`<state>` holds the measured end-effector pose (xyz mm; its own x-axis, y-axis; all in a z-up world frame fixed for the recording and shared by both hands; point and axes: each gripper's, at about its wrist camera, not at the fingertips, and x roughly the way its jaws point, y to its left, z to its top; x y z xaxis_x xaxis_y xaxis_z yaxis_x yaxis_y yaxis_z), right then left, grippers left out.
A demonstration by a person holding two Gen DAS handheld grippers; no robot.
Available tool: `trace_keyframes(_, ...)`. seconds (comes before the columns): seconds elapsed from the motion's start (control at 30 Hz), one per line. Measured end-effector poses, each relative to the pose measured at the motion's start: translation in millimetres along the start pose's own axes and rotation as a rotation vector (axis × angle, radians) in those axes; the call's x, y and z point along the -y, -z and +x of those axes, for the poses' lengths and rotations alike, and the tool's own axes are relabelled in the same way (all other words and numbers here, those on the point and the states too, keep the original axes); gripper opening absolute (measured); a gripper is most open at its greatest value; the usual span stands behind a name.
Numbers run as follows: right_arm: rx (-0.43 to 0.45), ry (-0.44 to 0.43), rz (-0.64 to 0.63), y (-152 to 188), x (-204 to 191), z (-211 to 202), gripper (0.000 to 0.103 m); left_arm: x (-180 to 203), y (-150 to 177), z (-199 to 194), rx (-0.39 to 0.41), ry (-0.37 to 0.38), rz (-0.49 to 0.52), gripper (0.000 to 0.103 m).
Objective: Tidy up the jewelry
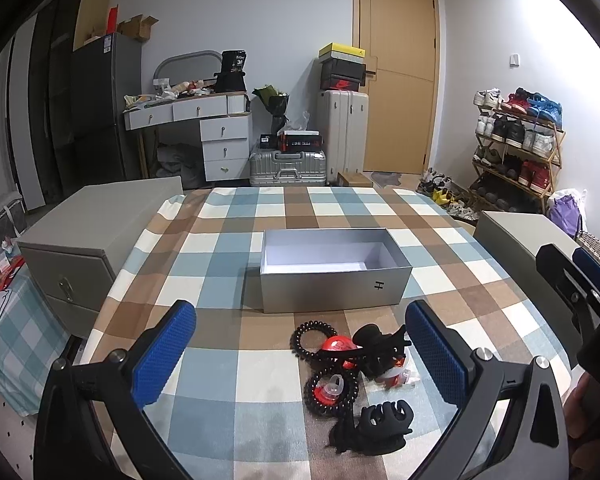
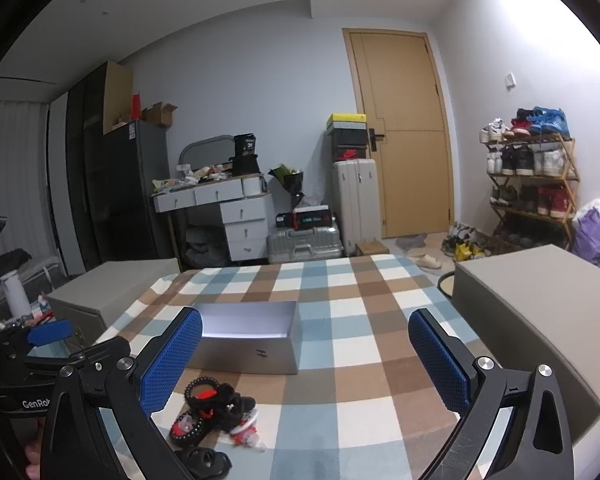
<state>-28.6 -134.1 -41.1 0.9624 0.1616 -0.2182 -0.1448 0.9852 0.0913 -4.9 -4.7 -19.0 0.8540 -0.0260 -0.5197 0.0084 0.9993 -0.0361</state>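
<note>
An open grey box (image 1: 334, 276) (image 2: 249, 340) with a white inside sits mid-table and holds nothing. In front of it lies a pile of hair accessories (image 1: 352, 364) (image 2: 214, 418): black spiral hair ties (image 1: 309, 340), red and clear pieces, and black claw clips (image 1: 380, 428) (image 2: 204, 460). My left gripper (image 1: 300, 348) is open and hovers just before the pile, which lies between its blue pads (image 1: 162, 354). My right gripper (image 2: 306, 364) is open too, to the right of the pile, over bare cloth. The right gripper also shows at the left view's right edge (image 1: 580, 292).
A checked tablecloth (image 1: 228, 248) covers the table. Grey drawer cabinets stand at the table's left (image 1: 88, 236) and right (image 2: 540, 320). Behind are a dresser (image 1: 204, 128), suitcases (image 1: 288, 166), a door and a shoe rack (image 1: 516, 148). A hand shows at lower right (image 1: 580, 408).
</note>
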Motion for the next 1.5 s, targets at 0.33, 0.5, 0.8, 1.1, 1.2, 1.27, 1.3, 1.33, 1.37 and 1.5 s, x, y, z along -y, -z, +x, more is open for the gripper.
trace_keyframes(0.33, -0.008, -0.007, -0.002, 0, -1, 0, 0.103, -7, -1, 1, 0.000, -0.008, -0.025, 0.102)
trace_keyframes(0.5, -0.015, -0.012, 0.004, 0, 0, 0, 0.103, -11, -1, 2, -0.007, -0.005, -0.039, 0.102)
trace_keyframes(0.8, -0.016, -0.009, 0.007, 0, 0, 1, 0.103, -11, 4, 6, -0.030, 0.044, -0.028, 0.102)
trace_keyframes(1.1, -0.036, -0.003, 0.031, 6, 9, 2, 0.103, 0, 20, 18, -0.138, 0.203, -0.003, 0.102)
trace_keyframes(1.2, -0.041, -0.001, 0.034, 7, 10, 2, 0.103, 6, 27, 24, -0.192, 0.253, 0.014, 0.102)
trace_keyframes(1.27, -0.045, 0.000, 0.037, 8, 11, 3, 0.103, 11, 33, 28, -0.244, 0.256, 0.032, 0.102)
trace_keyframes(1.3, -0.048, -0.001, 0.039, 9, 12, 3, 0.103, 14, 36, 29, -0.259, 0.258, 0.039, 0.102)
trace_keyframes(1.33, -0.052, -0.004, 0.041, 9, 12, 4, 0.103, 16, 39, 29, -0.273, 0.259, 0.049, 0.102)
trace_keyframes(1.37, -0.057, -0.007, 0.045, 10, 13, 4, 0.103, 18, 41, 29, -0.280, 0.258, 0.059, 0.102)
trace_keyframes(1.5, -0.083, -0.013, 0.063, 13, 17, 7, 0.103, 32, 50, 29, -0.303, 0.244, 0.150, 0.102)
